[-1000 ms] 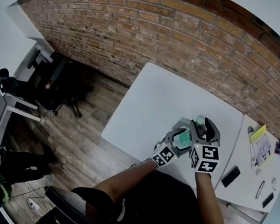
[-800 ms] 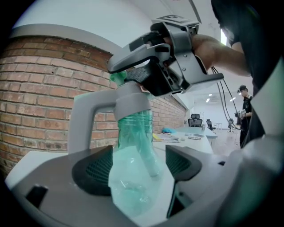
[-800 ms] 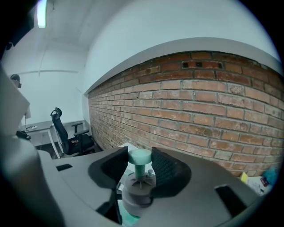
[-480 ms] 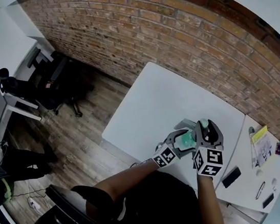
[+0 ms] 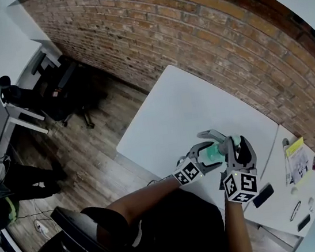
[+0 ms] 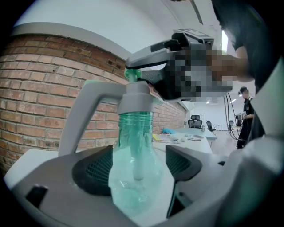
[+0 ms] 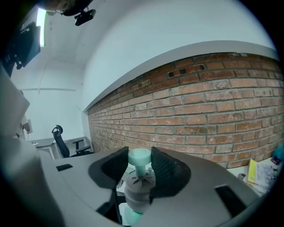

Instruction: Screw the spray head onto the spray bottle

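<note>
A clear green spray bottle [image 6: 135, 153] stands upright between the pads of my left gripper [image 6: 137, 167], which is shut on its body and holds it above the white table [image 5: 172, 108]. On the bottle's neck sits the grey spray head [image 6: 134, 101] with a pale green top [image 7: 140, 157]. My right gripper [image 7: 140, 167] comes in from the other side; its jaws have just been closing and now press on the spray head [image 7: 140, 184]. In the head view the two grippers meet at the bottle [image 5: 211, 154] near the table's near right corner.
A brick wall [image 5: 204, 46] runs behind the table. An adjoining table at the right carries a dark phone [image 5: 264, 195], a yellow paper [image 5: 295, 152] and small items. Office chairs [image 5: 59, 89] and a person [image 5: 3, 185] are on the wooden floor at the left.
My right gripper's jaws have narrowed onto the spray head, and the gripper has shifted a little to the right and rolled. The left gripper and the bottle have kept still.
</note>
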Demonstrator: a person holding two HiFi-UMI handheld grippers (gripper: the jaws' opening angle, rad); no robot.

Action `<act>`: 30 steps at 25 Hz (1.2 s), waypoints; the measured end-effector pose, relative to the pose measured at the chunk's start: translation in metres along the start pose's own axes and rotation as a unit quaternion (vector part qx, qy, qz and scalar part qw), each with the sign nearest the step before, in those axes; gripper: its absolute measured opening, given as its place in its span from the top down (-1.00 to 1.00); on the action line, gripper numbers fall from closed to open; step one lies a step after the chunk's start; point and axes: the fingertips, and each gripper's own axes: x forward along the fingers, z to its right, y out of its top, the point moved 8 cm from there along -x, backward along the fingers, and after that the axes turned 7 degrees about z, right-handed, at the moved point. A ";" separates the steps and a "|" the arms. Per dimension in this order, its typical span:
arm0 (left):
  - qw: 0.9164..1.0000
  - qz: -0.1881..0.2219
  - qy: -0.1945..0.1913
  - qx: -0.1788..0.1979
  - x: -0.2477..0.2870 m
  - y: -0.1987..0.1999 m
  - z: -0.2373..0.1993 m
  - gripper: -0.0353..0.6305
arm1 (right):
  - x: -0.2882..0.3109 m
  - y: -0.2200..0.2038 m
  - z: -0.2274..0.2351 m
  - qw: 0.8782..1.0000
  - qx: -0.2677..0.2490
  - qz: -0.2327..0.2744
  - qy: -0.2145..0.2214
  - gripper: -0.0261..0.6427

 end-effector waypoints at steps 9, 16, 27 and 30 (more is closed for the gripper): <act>1.000 -0.008 0.011 -0.013 -0.006 -0.005 -0.009 -0.17 | -0.011 -0.007 0.002 1.000 0.013 0.024 -0.011 0.44; 1.000 -0.007 0.006 -0.004 -0.002 -0.001 -0.008 -0.17 | -0.017 -0.012 0.001 0.999 0.018 0.039 -0.032 0.44; 1.000 -0.010 0.000 0.000 0.004 0.001 -0.010 -0.17 | -0.020 -0.014 -0.002 0.998 0.016 0.053 -0.034 0.44; 1.000 -0.006 0.000 0.000 0.009 0.002 -0.012 -0.17 | -0.018 -0.009 -0.001 0.998 0.019 0.048 -0.022 0.43</act>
